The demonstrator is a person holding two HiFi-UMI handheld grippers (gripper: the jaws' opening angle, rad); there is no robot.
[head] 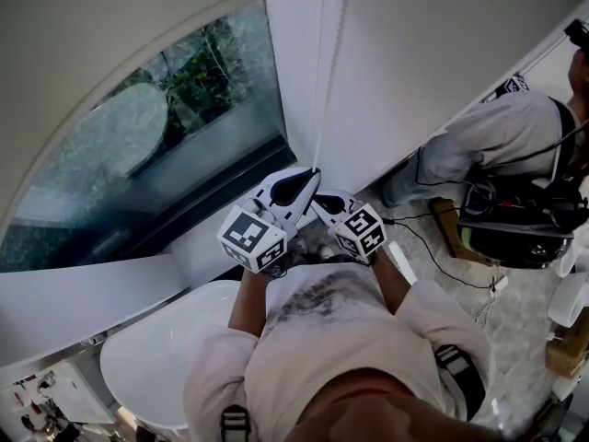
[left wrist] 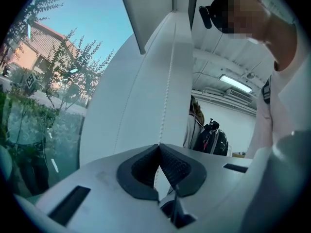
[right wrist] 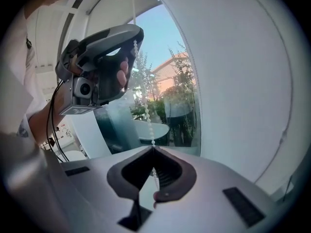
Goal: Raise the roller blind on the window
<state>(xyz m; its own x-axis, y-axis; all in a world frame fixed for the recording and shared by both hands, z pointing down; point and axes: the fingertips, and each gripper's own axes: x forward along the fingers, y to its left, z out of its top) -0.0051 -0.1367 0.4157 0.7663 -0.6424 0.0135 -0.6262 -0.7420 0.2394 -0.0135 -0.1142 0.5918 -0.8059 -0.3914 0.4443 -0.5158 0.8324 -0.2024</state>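
Fingers (left wrist: pixel 138 171) of left gripper (left wrist: pixel 158 148) pinch the chain (left wrist: pixel 167 91) beside the window (head: pixel 184 109); right gripper (right wrist: pixel 153 150) pinches it just below. Blind (head: pixel 110 17) covers only the top of the glass. Judged mid-haul: next, one gripper should release, regrip higher and pull down, hand over hand.

We seem to be in a bathroom: a white bathtub (head: pixel 161 362) sits just below the window (head: pixel 156 145), and pale marbled floor (head: pixel 520 316) spreads to the window's right.
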